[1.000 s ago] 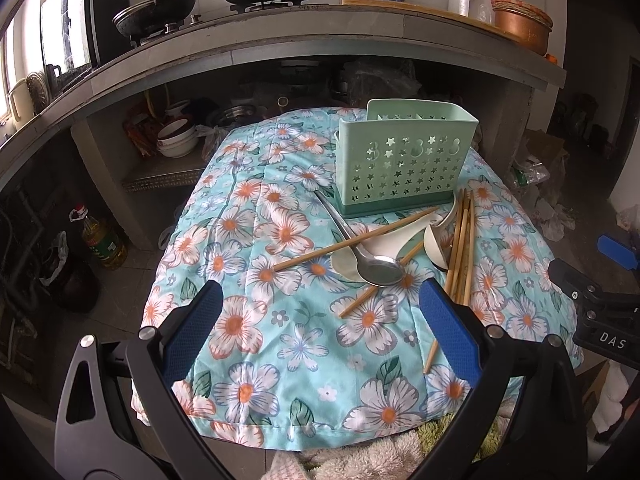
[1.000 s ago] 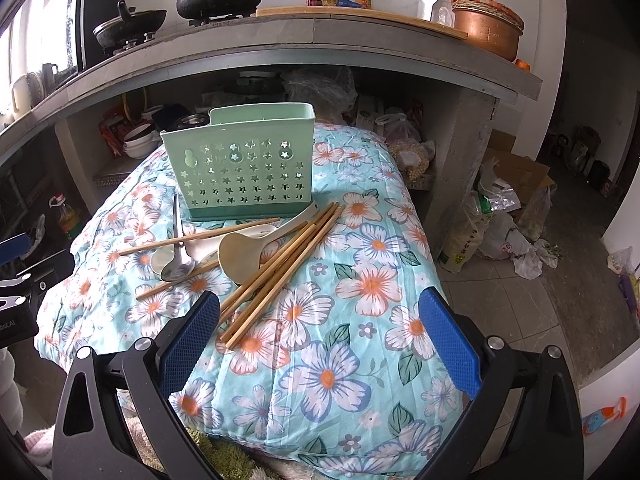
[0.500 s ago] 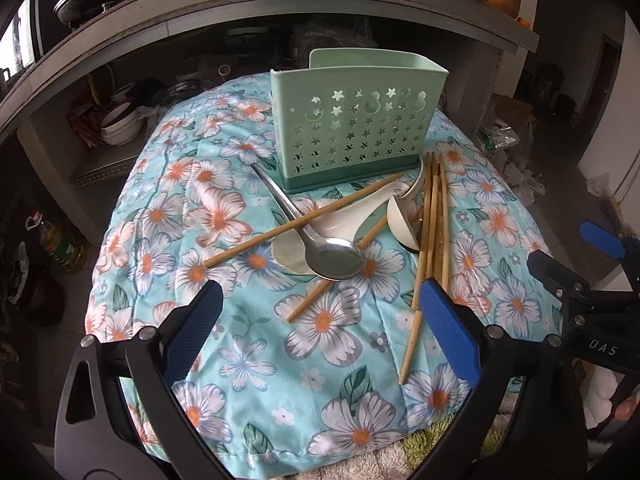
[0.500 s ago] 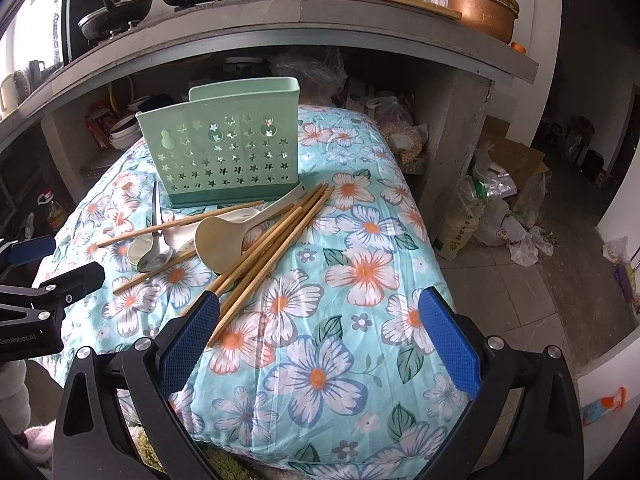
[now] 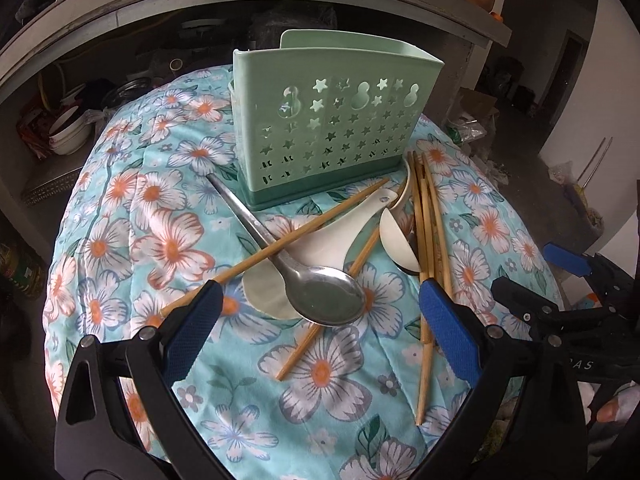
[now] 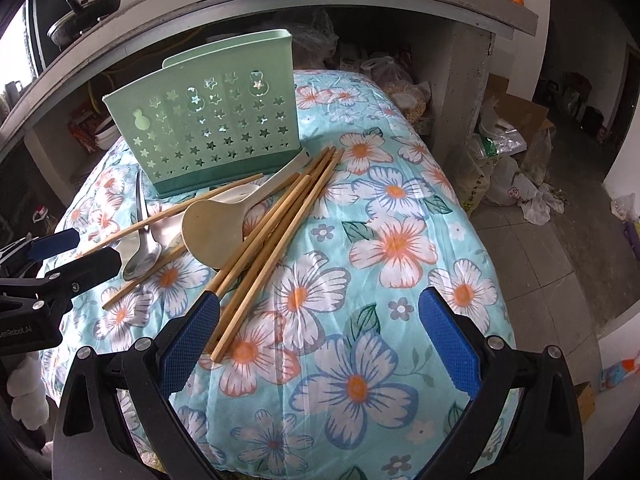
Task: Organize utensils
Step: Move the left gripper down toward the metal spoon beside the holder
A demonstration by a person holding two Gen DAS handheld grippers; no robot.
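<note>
A mint-green utensil holder (image 5: pixel 332 120) stands upright on a flower-print quilt (image 5: pixel 160 216), every utensil lying loose in front of it; by the look of things, the sorting has not begun. A steel spoon (image 5: pixel 304 276) rests across a white rice paddle (image 5: pixel 320 240), crossed by one chopstick (image 5: pixel 276 244), with a second white paddle (image 6: pixel 224 224) and a bundle of chopsticks (image 6: pixel 272 248) just beside the holder's right end. The left gripper (image 5: pixel 320 328) hangs wide open over the spoon's bowl, holding nothing; the right gripper (image 6: pixel 320 336), equally wide and empty, has one pad (image 6: pixel 188 340) near the bundle's loose ends. The quilt falls away close on every side of the holder, and the nearest chopsticks lie near that drop; the open top of the holder looks unobstructed.
</note>
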